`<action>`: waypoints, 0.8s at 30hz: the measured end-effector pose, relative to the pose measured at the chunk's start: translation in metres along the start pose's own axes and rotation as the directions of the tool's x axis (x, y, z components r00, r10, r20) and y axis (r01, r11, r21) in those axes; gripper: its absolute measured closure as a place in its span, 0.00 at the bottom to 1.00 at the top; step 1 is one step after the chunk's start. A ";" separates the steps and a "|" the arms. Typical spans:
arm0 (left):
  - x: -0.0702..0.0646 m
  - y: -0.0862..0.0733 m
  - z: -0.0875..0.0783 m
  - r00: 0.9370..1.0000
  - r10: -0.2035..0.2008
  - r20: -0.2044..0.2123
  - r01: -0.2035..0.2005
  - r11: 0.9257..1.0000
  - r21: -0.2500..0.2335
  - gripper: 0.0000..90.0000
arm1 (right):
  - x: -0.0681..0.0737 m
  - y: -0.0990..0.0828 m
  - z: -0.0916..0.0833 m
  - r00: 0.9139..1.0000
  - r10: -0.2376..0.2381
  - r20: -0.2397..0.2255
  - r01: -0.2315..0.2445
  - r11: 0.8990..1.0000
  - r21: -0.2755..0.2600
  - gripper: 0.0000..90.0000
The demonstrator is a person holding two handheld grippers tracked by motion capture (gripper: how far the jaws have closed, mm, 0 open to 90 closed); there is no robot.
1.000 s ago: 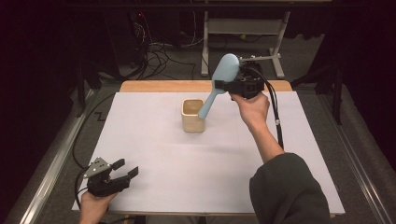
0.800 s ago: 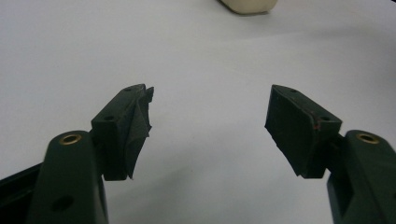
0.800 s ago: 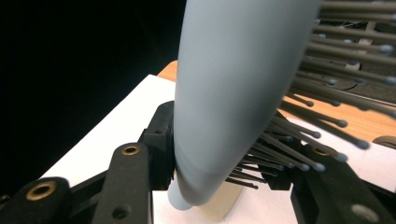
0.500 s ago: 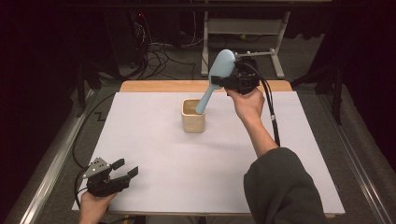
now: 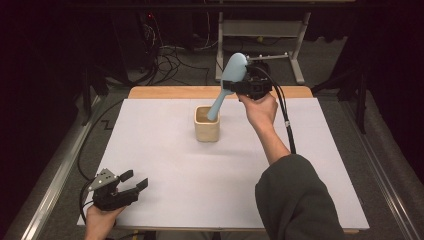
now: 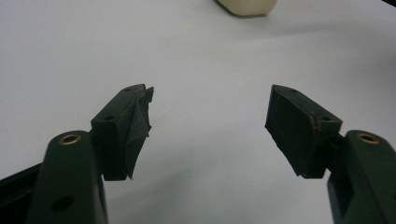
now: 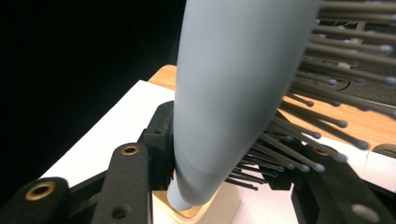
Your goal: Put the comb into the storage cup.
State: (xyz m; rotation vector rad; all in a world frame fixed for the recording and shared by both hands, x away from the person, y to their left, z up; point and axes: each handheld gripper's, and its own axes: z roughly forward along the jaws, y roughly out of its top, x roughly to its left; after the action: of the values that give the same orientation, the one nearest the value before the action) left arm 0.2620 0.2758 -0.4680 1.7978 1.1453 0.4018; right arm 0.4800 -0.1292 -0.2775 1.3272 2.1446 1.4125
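Observation:
A light blue hairbrush (image 5: pixel 233 69) hangs tilted over the table, head up and handle down. My right gripper (image 5: pixel 246 86) is shut on it near the base of the head. The handle's tip dips into the mouth of a beige square cup (image 5: pixel 206 129) at the table's far middle. In the right gripper view the hairbrush (image 7: pixel 219 93) and its black bristles sit between the jaws of the right gripper (image 7: pixel 233 161), with the cup (image 7: pixel 229 207) rim below. My left gripper (image 5: pixel 135 179) rests at the near left, open and holding nothing. In its own view the left gripper (image 6: pixel 210 93) faces the cup (image 6: pixel 245 5).
A white sheet (image 5: pixel 165 165) covers the table, with a wooden strip (image 5: pixel 170 92) bare along the far edge. Behind the table stand a metal frame (image 5: pixel 260 30) and loose cables (image 5: pixel 170 55) on the floor. A metal rail (image 5: pixel 55 180) runs along the left side.
My right gripper has shifted slightly left with the hairbrush, bringing the handle's tip from beside the cup into its mouth. The left gripper has stayed still.

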 end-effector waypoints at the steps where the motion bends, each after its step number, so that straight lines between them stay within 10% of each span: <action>1: 0.000 0.000 0.000 1.000 0.000 0.001 0.000 1.000 0.000 0.35 | 0.000 0.000 0.001 1.000 0.002 0.002 -0.002 1.000 0.001 0.62; 24: -0.001 0.000 0.000 1.000 0.006 0.001 -0.006 1.000 -0.004 0.35 | 0.009 -0.010 0.026 1.000 -0.027 0.016 0.026 0.998 0.053 0.61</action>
State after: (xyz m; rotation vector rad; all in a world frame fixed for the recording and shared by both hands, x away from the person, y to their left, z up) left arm 0.2616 0.2755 -0.4674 1.7981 1.1386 0.4064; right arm 0.4852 -0.1077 -0.2964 1.3189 2.1948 1.3388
